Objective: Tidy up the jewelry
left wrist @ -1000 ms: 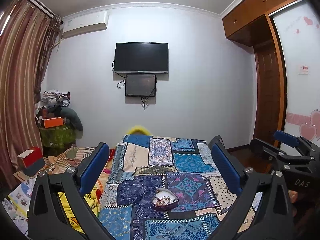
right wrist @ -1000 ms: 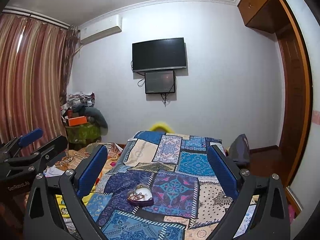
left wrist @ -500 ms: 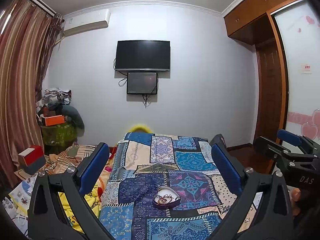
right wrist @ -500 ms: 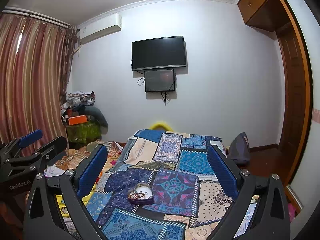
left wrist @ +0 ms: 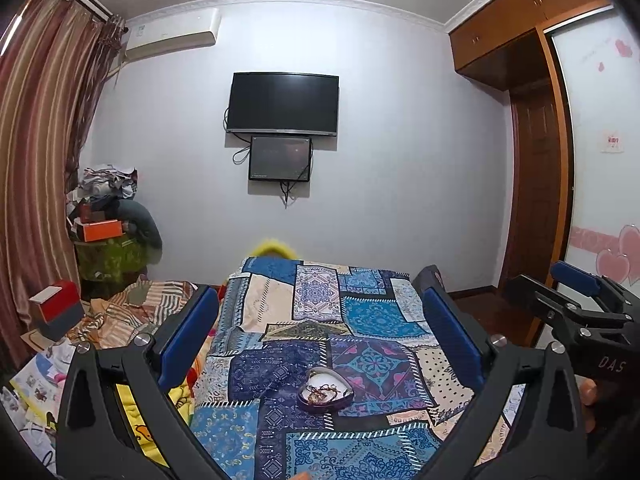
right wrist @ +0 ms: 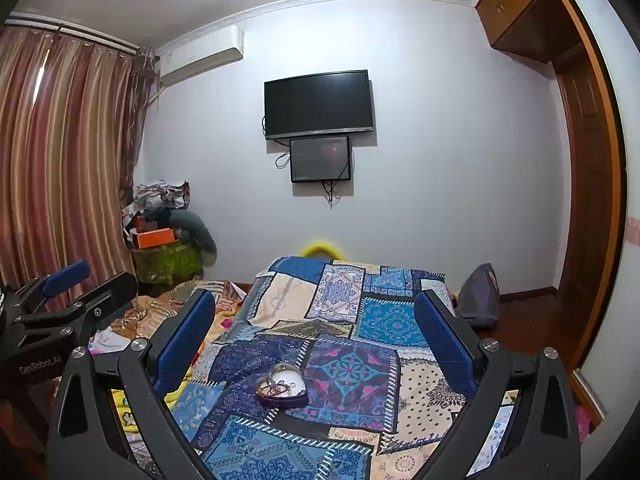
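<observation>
A bed [left wrist: 372,320] covered in a blue patchwork quilt [right wrist: 384,320] fills the lower middle of both views. On the quilt, low and centre in the frame, sits a small heart-shaped jewelry box [left wrist: 325,391], open, dark on the outside and pale inside. The soft quilt gives it an unsteady seat, so a push from the side would likely slide or tip it.

The left tool [left wrist: 322,334] hangs above the bed with its blue pads spread wide and nothing between them. The right tool [right wrist: 316,336] hangs likewise, jaws apart and empty; it also shows at the right edge of the left wrist view.

Inside the box, toward its left side, lies a tangle of thin chain jewelry [right wrist: 274,387], reddish-brown and gold. It looks very light, limp and prone to snagging; the single pieces cannot be told apart. Judging from this, a pinch on a bunched part of the chain would hold better than on a lone strand, with the other tool steadying the box by its rim.
</observation>
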